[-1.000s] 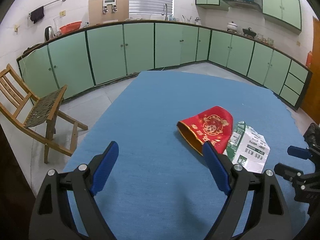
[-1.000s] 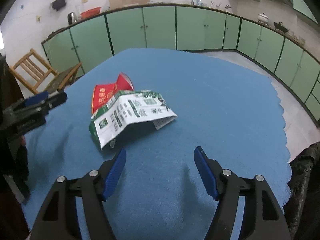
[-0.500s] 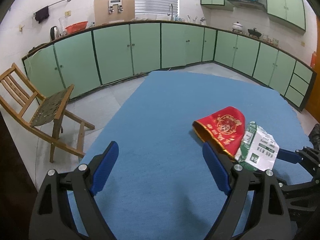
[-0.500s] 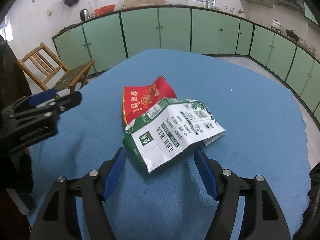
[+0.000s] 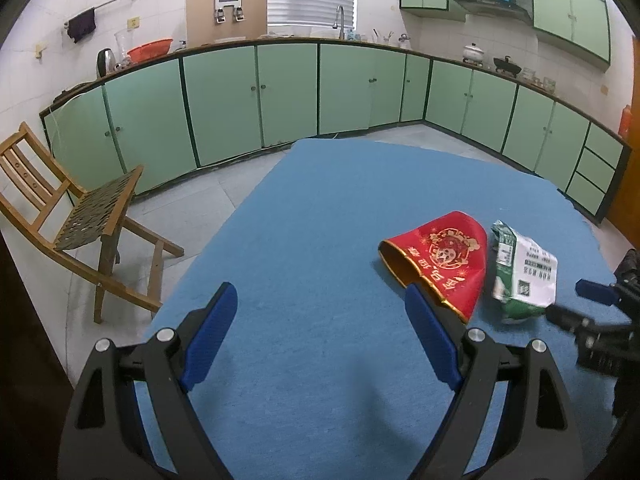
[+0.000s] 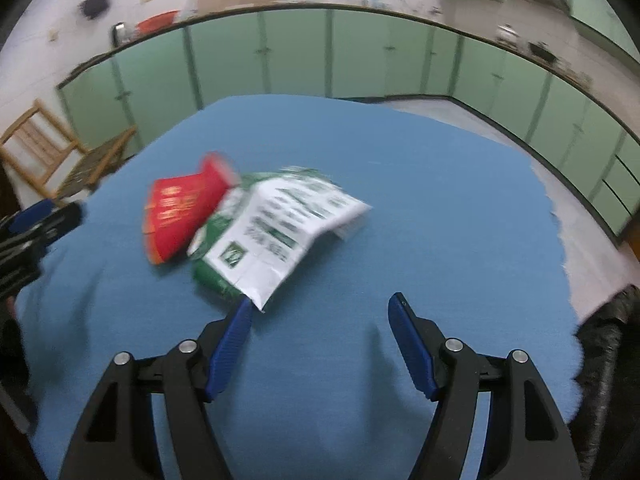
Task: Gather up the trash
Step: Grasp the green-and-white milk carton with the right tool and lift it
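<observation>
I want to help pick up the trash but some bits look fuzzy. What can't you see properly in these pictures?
- Right wrist view: the words on the white and green bag and the red wrapper are smeared by motion blur.
- Left wrist view: the red wrapper's near corner is hidden behind a finger of the left gripper.
- Right wrist view: the black bag is cut off by the picture's edge.
- Small things on the counter: too small to name.

The bench [image 5: 320, 220] wears a plain blue cloth. On it lies a red wrapper [image 5: 440, 264] with gold print and a gold rim, and just beside that a white packet [image 5: 528, 272] with green edges and dark lettering. Both tools [image 5: 320, 320] [image 6: 320, 312] are black with blue pads. Beyond the bench, pale green cabinets [image 5: 224, 100] have dark trim.
</observation>
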Demonstrator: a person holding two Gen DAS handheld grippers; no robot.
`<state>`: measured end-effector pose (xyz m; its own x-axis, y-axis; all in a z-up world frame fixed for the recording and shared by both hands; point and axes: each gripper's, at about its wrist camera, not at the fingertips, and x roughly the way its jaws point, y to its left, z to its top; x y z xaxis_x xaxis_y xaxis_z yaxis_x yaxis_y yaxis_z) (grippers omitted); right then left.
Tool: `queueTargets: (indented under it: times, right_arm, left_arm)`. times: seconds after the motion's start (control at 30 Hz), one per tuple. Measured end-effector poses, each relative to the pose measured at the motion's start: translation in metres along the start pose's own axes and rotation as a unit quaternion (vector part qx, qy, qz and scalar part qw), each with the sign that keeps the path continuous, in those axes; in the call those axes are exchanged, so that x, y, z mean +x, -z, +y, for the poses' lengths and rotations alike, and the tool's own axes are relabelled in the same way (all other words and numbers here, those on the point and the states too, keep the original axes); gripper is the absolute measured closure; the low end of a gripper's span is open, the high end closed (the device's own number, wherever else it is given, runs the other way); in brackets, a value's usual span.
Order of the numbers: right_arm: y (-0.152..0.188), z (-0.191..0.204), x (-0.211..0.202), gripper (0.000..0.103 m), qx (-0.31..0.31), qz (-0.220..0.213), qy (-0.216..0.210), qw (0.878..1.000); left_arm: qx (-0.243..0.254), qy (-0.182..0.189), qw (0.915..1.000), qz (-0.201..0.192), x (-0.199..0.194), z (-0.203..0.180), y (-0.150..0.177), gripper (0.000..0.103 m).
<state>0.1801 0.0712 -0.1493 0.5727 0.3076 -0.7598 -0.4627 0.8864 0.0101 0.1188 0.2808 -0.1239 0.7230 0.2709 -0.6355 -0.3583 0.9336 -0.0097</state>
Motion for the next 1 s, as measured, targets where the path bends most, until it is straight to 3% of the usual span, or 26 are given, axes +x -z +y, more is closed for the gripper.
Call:
queueTargets:
  times: [0.13,0.27,0.37,0.6,0.77,1.0]
  right_arm:
    - [-0.003,-0.014,-0.002,0.034,0.021,-0.003,0.005,1.000]
    - [-0.006,0.002,-0.007,0.033,0.013,-0.019,-0.019,1.000]
    - [-0.011,0.019,-0.008,0.023,0.002,-0.029,-0.034,0.999]
    - [-0.026,0.037,0.013,0.014,0.018,-0.027,-0.002,0.999]
    - [-0.031,0.033,0.027,0.013,0.044,-0.018,0.013,0.999]
    - [-0.026,0.020,0.035,0.015,0.030,0.008,0.033,0.999]
  left_arm:
    - [0.001,0.001,1.0000,0.001,0.001,-0.003,0.000,0.020]
    - [0.002,0.001,1.0000,0.000,0.001,-0.002,-0.001,0.020]
    - [0.001,0.001,1.0000,0.000,0.001,-0.001,-0.001,0.020]
    - [-0.006,-0.002,1.0000,0.001,0.004,0.006,-0.002,0.020]
    - [-0.010,-0.001,0.9999,0.006,0.007,0.007,-0.001,0.020]
    - [-0.013,0.004,0.9999,0.009,0.012,0.006,-0.001,0.020]
